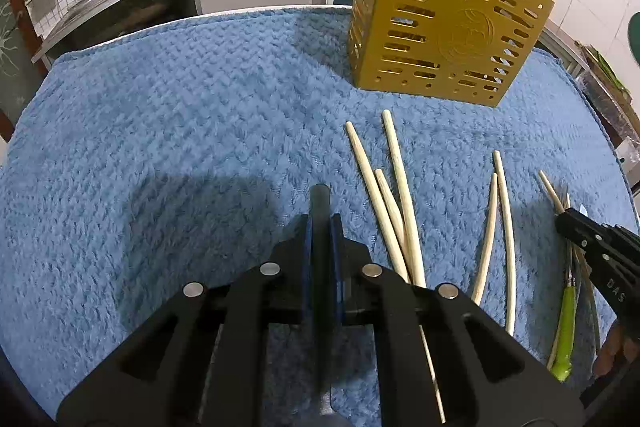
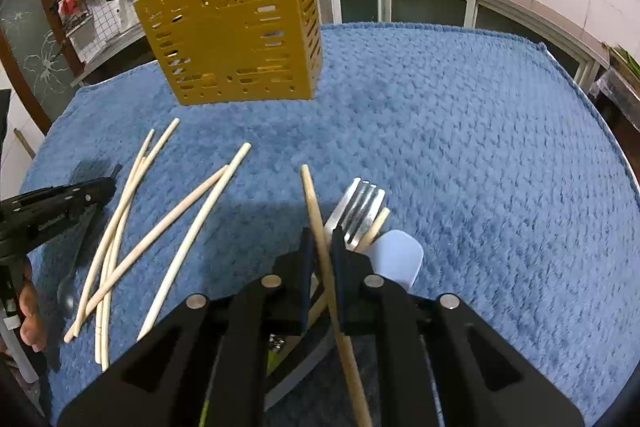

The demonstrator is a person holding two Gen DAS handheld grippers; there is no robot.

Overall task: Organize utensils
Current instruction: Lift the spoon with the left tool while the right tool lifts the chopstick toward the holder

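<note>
My left gripper (image 1: 320, 227) is shut on the thin dark handle of a black spoon (image 1: 320, 197). In the right wrist view the spoon's bowl (image 2: 66, 297) hangs below the left gripper (image 2: 105, 187). My right gripper (image 2: 320, 243) is shut on a wooden chopstick (image 2: 312, 195) that pokes up between the pads. Just past it lie a steel fork (image 2: 358, 205) and a white spatula (image 2: 398, 259). Several pale chopsticks (image 1: 396, 183) (image 2: 168, 223) lie loose on the blue towel between the two grippers. The right gripper (image 1: 565, 217) shows at the right edge of the left wrist view.
A yellow slotted utensil holder (image 1: 440, 23) (image 2: 236, 27) stands at the far side of the blue towel (image 1: 160, 147) (image 2: 480, 147). A green-handled utensil (image 1: 565, 327) lies under the right gripper. Kitchen counters, a sink and a stove run behind the table.
</note>
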